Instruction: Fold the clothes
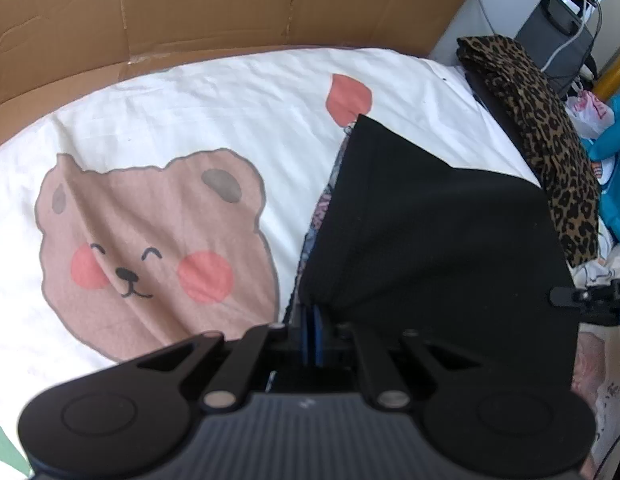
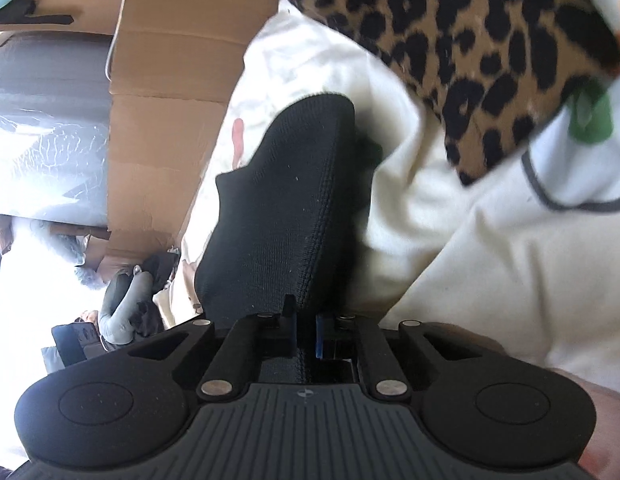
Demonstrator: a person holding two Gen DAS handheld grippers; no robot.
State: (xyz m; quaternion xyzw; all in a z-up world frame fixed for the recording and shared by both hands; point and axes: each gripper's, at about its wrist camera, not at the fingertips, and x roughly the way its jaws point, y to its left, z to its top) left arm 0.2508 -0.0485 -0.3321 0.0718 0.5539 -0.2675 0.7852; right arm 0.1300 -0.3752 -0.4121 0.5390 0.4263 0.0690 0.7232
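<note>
My left tongs (image 1: 313,330) are pressed together, pinching a corner of the black knit garment (image 1: 437,240) at the lower middle of the left wrist view. From there the cloth rises and spreads across the right half of the frame, above a white bed sheet (image 1: 214,96) printed with a pink bear (image 1: 150,248) at centre left. A patterned lining edge (image 1: 323,208) shows along the garment's left border. A folded leopard-print cloth (image 1: 549,128) lies at the upper right, with brown cardboard (image 1: 190,4) across the top.

My right tongs (image 2: 308,336) are also closed on the same black garment (image 2: 278,208), which stands up through the middle of the right wrist view. The leopard-print cloth (image 2: 461,32) fills the upper right there, the white sheet (image 2: 489,264) the right, cardboard (image 2: 162,132) the upper left.
</note>
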